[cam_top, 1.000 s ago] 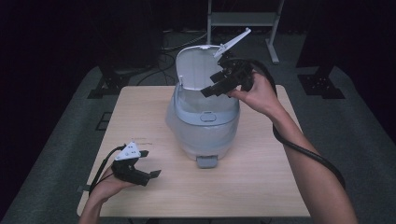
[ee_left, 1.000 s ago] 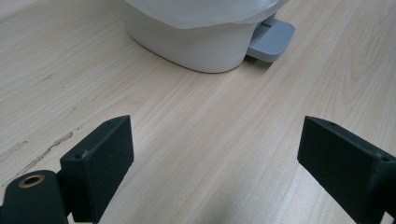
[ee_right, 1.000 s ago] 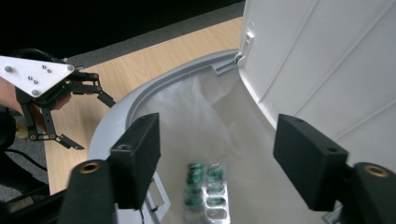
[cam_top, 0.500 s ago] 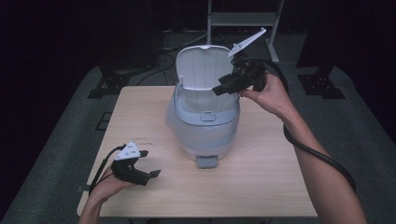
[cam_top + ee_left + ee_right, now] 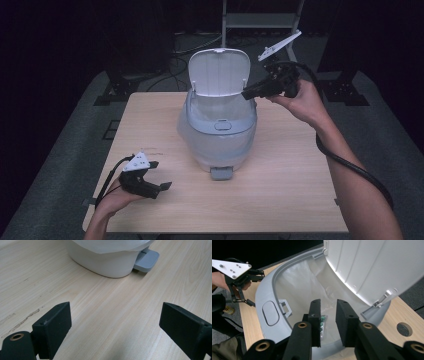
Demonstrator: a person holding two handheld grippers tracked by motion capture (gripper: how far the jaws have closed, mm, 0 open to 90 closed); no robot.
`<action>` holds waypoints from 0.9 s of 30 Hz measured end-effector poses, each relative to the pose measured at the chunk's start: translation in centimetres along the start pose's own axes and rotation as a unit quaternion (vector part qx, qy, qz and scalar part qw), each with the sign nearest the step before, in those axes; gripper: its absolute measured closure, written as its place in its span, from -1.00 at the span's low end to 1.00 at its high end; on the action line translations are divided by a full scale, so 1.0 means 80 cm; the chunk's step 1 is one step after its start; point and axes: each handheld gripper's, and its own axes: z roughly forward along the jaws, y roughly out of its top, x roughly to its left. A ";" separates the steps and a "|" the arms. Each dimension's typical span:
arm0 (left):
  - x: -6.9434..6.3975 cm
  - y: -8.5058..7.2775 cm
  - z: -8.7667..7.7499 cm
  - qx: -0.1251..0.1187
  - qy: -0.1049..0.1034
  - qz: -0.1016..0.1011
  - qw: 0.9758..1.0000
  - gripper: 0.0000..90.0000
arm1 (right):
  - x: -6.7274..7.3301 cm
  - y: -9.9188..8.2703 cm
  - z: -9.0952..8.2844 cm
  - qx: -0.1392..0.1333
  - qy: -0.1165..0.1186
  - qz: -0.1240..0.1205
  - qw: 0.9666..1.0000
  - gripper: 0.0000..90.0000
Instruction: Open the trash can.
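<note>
Right gripper view: bin [image 5: 269, 315] (lid up) beneath right gripper [image 5: 328, 322].

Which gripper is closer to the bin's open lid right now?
The right. The right gripper sits at the edge of the raised lid, over the bin's mouth. The left gripper rests low on the table, well short of the bin's pedal.

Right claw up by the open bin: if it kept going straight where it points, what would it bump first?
Probably the translucent plastic liner bag inside the pale grey pedal bin. The right claw aims into the bin's mouth beneath the raised white lid; depth is unclear.
</note>
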 end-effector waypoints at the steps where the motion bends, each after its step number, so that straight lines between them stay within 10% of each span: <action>1: 0.000 0.000 0.000 0.000 0.000 0.000 1.000 -0.78 | -0.001 -0.001 -0.001 0.001 0.000 0.001 1.000 0.68; 27: 0.004 -0.001 -0.004 -0.005 0.003 -0.005 1.000 -0.78 | -0.050 -0.022 -0.011 -0.002 -0.008 0.044 0.999 0.88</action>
